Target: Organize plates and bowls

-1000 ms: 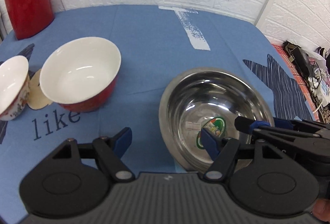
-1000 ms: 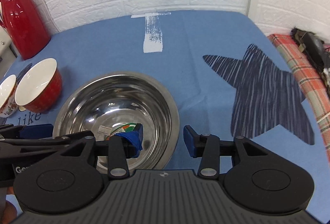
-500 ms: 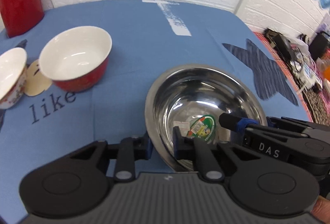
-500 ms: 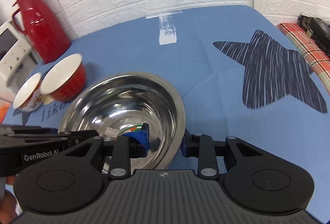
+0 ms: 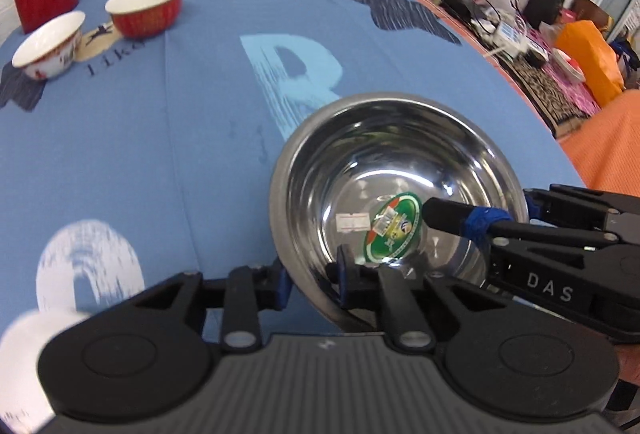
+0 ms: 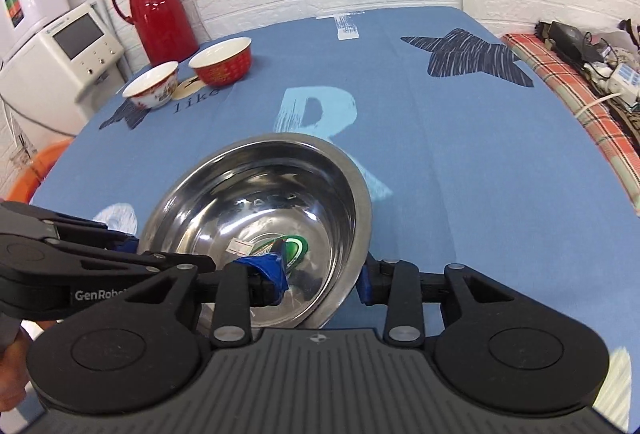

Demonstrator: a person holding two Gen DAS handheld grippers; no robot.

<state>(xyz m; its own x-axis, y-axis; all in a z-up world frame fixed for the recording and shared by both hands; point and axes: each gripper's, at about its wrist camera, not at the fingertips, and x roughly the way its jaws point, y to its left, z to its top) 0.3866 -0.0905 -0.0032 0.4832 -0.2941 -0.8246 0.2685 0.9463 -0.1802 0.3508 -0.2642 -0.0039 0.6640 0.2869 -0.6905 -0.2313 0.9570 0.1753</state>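
We see our left gripper [image 5: 310, 276] pinching the near wall of the steel bowl [image 5: 400, 170], one finger inside, one outside; our right gripper [image 6: 322, 278] clamps the same bowl's rim at its right side likewise; the bowl hangs tilted over the blue tablecloth [image 6: 460, 154], above a pale letter R; at eleven o'clock, well apart, the red bowl [image 6: 221, 61] stands just beside the small patterned bowl [image 6: 151, 85], with the red jug [image 6: 154, 10] behind them.

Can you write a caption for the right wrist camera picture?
Both grippers clamp the steel bowl's rim above the blue tablecloth.
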